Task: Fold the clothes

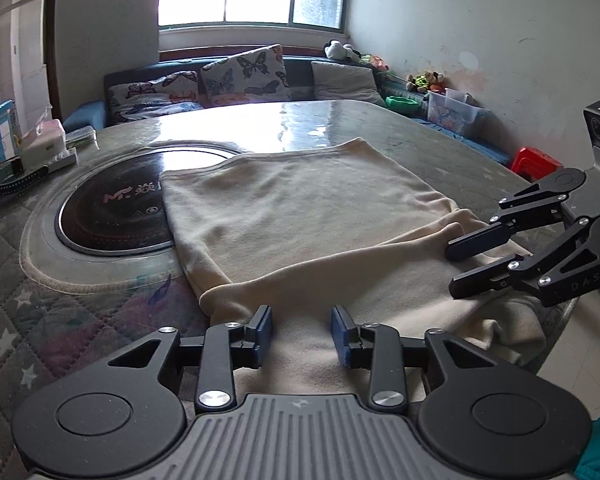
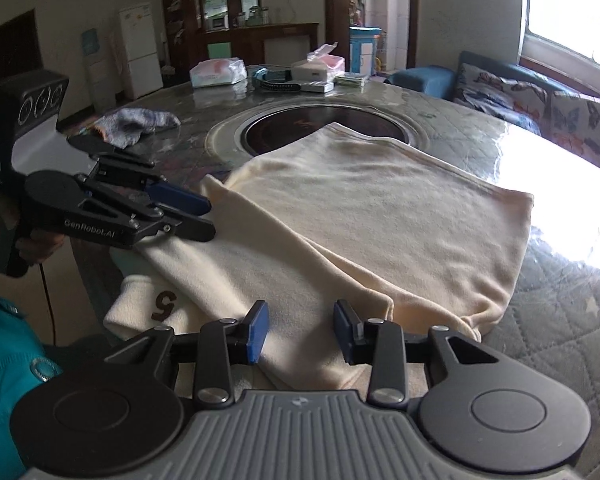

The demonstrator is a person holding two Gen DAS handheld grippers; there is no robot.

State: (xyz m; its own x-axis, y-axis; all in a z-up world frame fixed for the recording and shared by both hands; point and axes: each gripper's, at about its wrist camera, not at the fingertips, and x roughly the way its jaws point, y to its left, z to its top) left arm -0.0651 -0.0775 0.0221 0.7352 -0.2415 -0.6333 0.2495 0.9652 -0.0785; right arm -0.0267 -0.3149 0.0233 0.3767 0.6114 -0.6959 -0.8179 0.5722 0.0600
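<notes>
A: How are the claws seen?
B: The left claw (image 1: 302, 334) is held open over the near edge of the sweater (image 1: 300, 216). The right claw (image 2: 301, 330) is likewise spread open above a folded sleeve (image 2: 268, 256).

A: Where is the sweater laid?
B: It is spread flat on the table (image 2: 560, 320), its far corner overlapping the round cooktop (image 1: 116, 212).

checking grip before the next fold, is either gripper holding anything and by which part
Nothing is held. The left gripper and right gripper both hover open over the near part of the cream garment, with no fabric pinched between their fingers.
</notes>
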